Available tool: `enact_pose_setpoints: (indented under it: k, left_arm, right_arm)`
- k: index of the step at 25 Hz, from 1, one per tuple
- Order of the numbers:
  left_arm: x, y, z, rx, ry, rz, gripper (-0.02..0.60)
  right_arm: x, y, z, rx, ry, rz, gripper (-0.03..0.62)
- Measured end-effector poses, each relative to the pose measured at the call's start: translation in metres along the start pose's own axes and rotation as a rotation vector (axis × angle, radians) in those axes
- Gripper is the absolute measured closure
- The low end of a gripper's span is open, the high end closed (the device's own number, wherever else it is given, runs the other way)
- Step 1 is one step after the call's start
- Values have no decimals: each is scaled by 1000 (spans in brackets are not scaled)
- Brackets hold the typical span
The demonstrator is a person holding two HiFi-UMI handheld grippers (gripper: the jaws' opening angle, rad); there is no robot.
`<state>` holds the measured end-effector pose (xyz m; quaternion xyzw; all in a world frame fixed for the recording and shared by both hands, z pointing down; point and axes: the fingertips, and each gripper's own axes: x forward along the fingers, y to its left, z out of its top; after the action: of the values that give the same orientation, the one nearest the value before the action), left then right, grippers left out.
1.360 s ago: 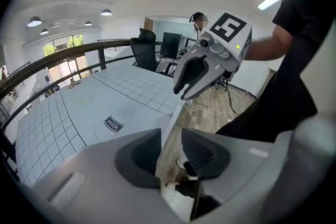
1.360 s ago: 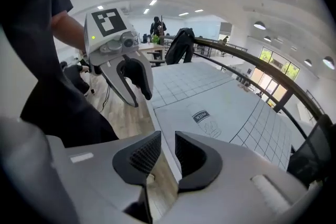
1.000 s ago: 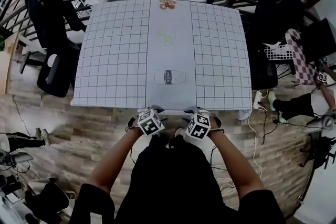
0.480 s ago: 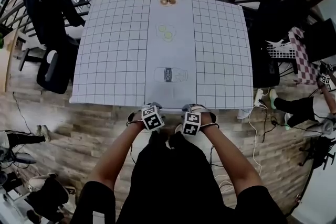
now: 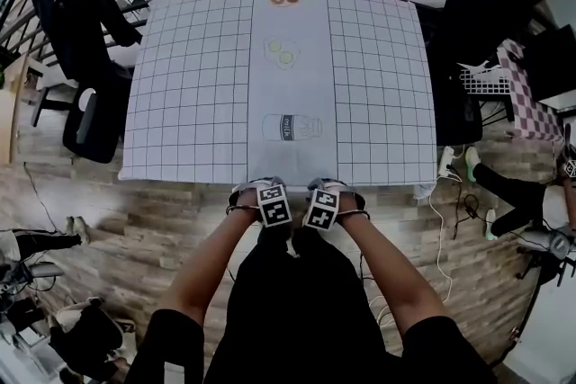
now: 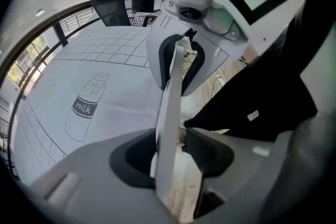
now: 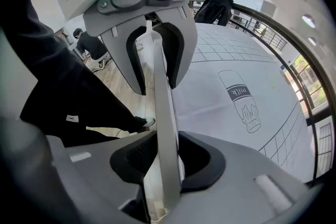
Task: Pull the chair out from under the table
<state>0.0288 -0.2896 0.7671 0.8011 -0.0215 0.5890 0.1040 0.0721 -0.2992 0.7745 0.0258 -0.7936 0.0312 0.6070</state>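
chair back [image 6: 169,113] between both parted jaw pairs

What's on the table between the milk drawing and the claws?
Nothing; the head view shows bare cloth from the milk drawing to the left claw and right claw.

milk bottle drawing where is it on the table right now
In the head view the milk bottle drawing lies sideways on the plain middle strip of the gridded tablecloth, close to its near edge.
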Motion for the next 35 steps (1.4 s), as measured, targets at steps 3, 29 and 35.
enact_pose_setpoints:
  k: [3,29,35]
  left_arm:
    - [7,2,1,-1,5,-14,397]
    - [42,14,-7,33,33,-36,449]
    - [43,14,-7,41,31,-27,463]
  right_arm:
    - [6,-1,1,-18,14,4,479]
    - [44,0,0,-58,104,85,511]
    - [44,-1,1,-28,90,85,513]
